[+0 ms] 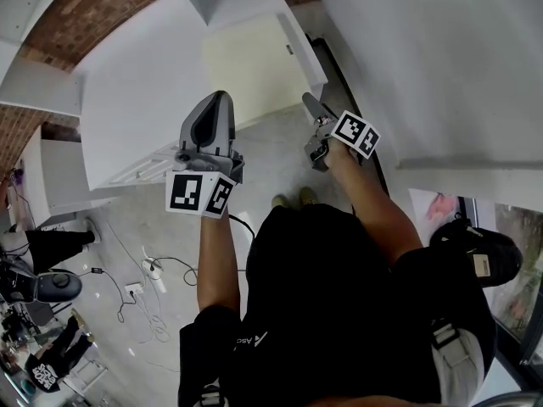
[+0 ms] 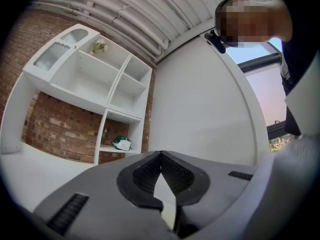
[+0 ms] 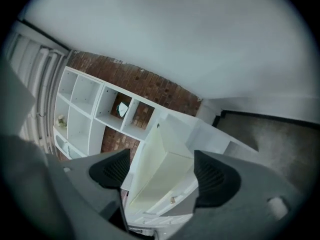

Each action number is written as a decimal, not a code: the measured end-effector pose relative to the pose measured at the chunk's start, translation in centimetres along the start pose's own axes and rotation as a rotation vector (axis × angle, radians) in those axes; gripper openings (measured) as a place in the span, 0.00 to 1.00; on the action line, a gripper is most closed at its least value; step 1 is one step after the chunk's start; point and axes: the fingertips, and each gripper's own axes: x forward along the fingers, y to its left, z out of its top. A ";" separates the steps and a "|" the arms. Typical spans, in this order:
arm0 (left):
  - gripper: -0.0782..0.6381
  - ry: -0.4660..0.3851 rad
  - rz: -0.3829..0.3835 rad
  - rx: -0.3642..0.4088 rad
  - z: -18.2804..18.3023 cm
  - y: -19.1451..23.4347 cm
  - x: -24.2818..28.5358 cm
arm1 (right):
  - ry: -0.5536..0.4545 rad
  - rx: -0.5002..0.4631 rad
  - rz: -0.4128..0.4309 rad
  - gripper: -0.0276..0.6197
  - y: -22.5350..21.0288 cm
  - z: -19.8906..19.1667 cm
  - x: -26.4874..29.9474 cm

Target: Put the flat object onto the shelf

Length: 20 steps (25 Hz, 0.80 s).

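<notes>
Pale flat object (image 1: pixel 250 70) lies on the white shelf (image 1: pixel 299 53), far side of my grippers. Right gripper (image 3: pixel 162 173) jaws wide apart, framing it, not pressing. Left gripper (image 2: pixel 161 155) jaws together, empty.

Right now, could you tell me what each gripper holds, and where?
Nothing is held. The right gripper is open, not gripping the cream panel; the left gripper is shut, empty.
</notes>
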 end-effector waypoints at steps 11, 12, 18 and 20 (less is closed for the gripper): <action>0.11 0.037 0.025 0.022 -0.2 2.8 -0.7 | 0.069 0.197 0.048 0.67 -1.4 -3.9 4.8; 0.11 0.040 0.028 0.022 -0.2 3.0 -0.9 | 0.069 0.203 0.047 0.67 -1.5 -4.1 5.1; 0.11 0.057 0.050 0.012 -0.7 4.7 -1.8 | 0.088 0.245 0.079 0.67 -0.9 -5.6 7.2; 0.11 0.062 0.052 0.008 -1.0 5.0 -2.1 | 0.096 0.250 0.091 0.67 -0.5 -6.1 7.8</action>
